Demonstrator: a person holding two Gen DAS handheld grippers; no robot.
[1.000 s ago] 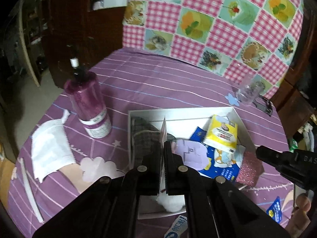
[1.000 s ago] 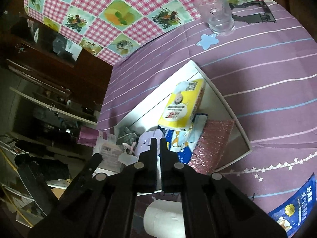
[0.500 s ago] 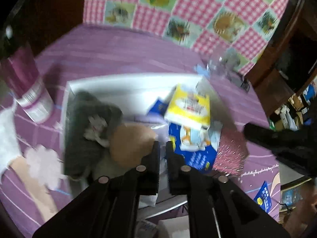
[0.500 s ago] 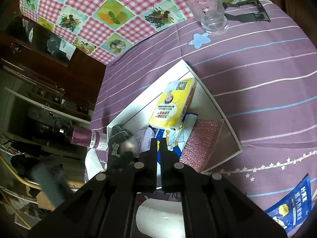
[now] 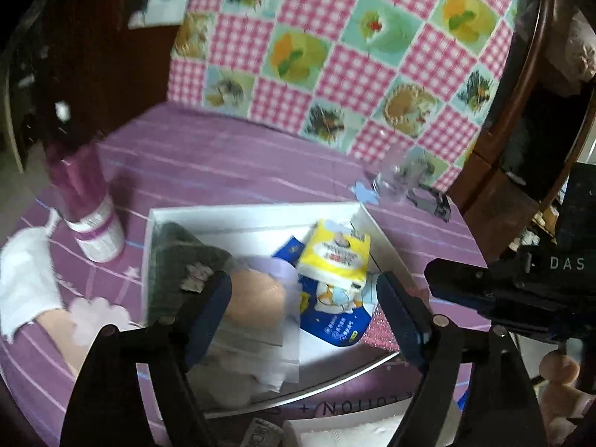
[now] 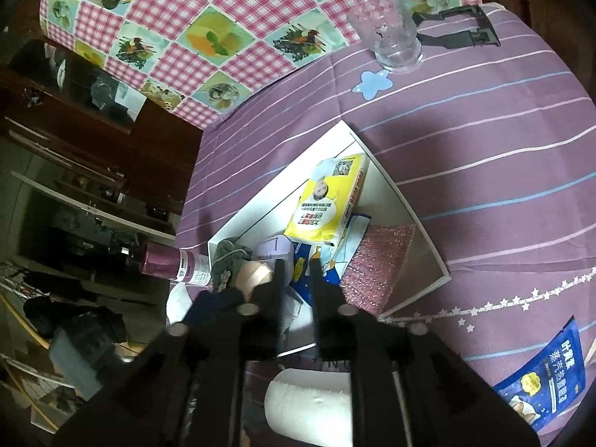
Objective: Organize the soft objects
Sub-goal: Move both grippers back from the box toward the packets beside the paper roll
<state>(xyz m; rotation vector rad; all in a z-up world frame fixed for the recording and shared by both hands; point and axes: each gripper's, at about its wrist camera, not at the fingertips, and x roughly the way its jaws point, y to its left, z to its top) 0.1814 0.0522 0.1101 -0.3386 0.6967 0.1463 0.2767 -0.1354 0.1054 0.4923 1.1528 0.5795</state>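
Note:
A white tray (image 5: 257,212) sits on the purple cloth. It holds a grey knitted piece (image 5: 178,257), a beige pad in a clear bag (image 5: 257,301), a yellow tissue pack (image 5: 335,257), a blue packet (image 5: 335,320) and a pink glitter pouch (image 6: 376,260). My left gripper (image 5: 300,290) hovers over the tray's near side, jaws opening wide; the clear bag lies loose by its left finger (image 5: 208,298). My right gripper (image 6: 297,272) hangs over the blue packet (image 6: 327,260), jaws opening a little, nothing pinched between them.
A purple bottle (image 5: 89,216) stands left of the tray beside a white cloth (image 5: 26,275). A glass cup (image 6: 387,33) and a black clip (image 6: 458,29) sit at the far edge. A white paper roll (image 6: 309,406) and another blue packet (image 6: 544,376) lie near me.
My left gripper went from shut to wide open and swung right over the tray; the clear bag with the beige pad now lies in the tray. The right jaws have parted slightly.

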